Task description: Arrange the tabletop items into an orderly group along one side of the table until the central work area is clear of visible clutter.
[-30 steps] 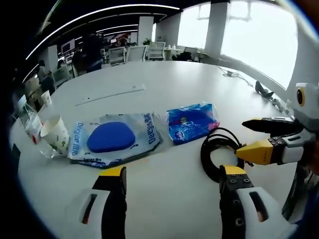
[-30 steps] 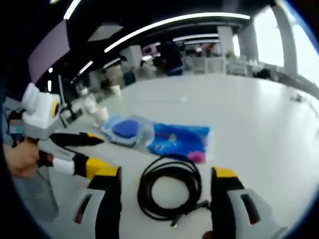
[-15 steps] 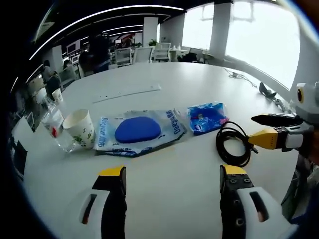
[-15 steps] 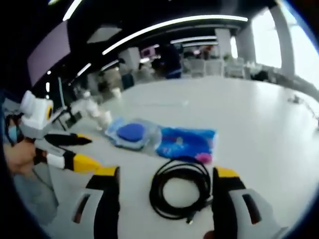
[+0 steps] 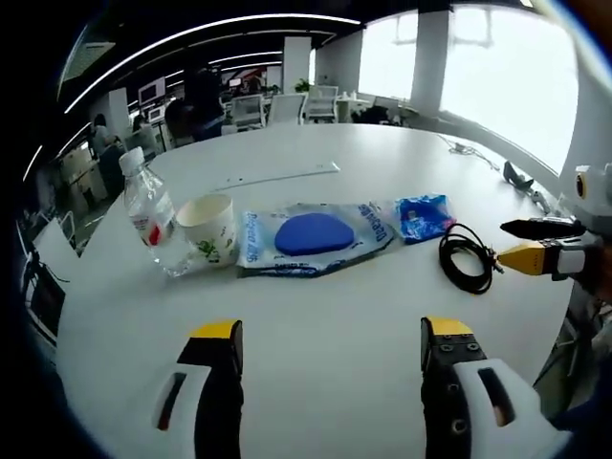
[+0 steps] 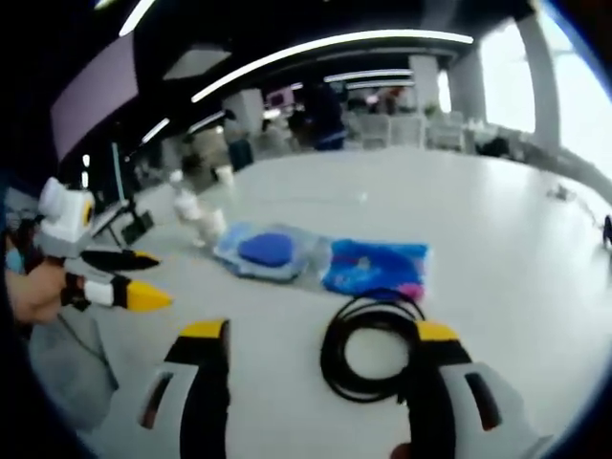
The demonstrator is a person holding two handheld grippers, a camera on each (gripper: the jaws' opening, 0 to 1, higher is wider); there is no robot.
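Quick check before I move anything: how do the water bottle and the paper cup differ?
The bottle is clear plastic with a white cap and a red-and-white label; the cup is white paper with green print. The bottle is capped, the cup open-topped. The bottle stands taller than the cup. Both are upright, side by side on the table, left of the clear bag.

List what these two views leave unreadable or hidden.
- Water bottle: label print too small, left gripper view; a blur in the right gripper view.
- Black cable: its near right part hidden behind the right gripper's jaw.
- Blue pack: print unreadable.
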